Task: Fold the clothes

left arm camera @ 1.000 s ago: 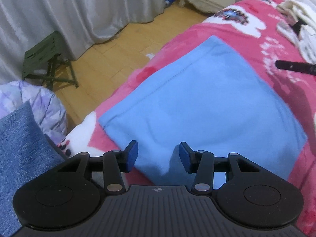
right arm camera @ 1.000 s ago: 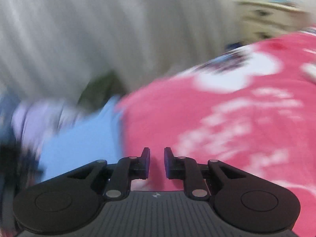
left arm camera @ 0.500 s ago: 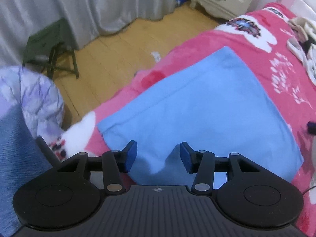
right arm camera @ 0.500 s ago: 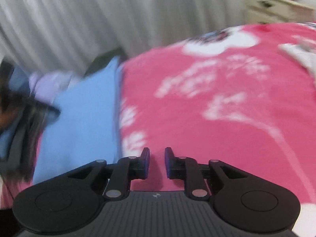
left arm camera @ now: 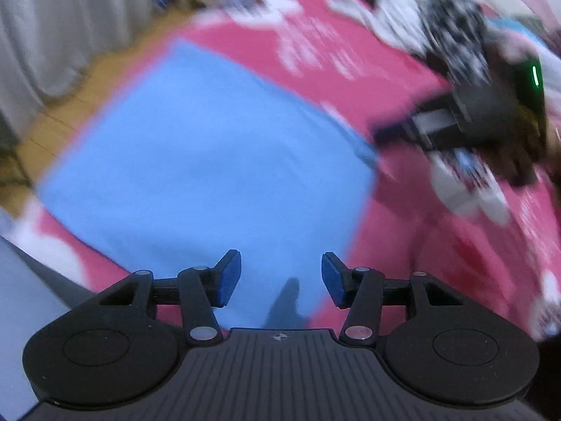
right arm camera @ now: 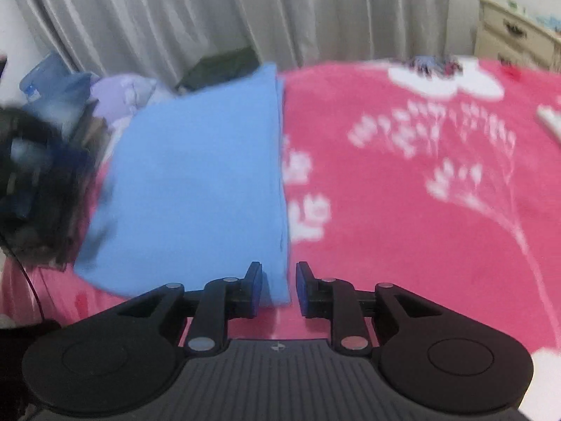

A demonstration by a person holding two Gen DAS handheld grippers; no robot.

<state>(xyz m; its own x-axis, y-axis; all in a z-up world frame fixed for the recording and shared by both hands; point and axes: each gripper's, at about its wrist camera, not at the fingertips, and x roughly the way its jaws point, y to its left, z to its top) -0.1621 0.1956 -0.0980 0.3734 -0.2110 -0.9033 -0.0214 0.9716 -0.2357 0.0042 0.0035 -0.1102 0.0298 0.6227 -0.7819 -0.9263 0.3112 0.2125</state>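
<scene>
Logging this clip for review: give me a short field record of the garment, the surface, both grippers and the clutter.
garment: blue cloth, folded flat into a rectangle
surface: pink blanket with white print
left gripper: jaws opening, over the cloth's near edge, nothing between the pads
right gripper: jaws opening, at the cloth's near corner, not gripping it
clutter: pile of other clothes, blurred
background: grey curtain, cream cabinet

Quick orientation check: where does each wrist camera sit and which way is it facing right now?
Left wrist: on the left gripper, jaws opening, angled down at the blue cloth on the pink blanket; the right gripper shows, blurred.
Right wrist: on the right gripper, jaws opening beside the cloth's near corner, facing the grey curtain.
Shared: cloth, blanket.
</scene>
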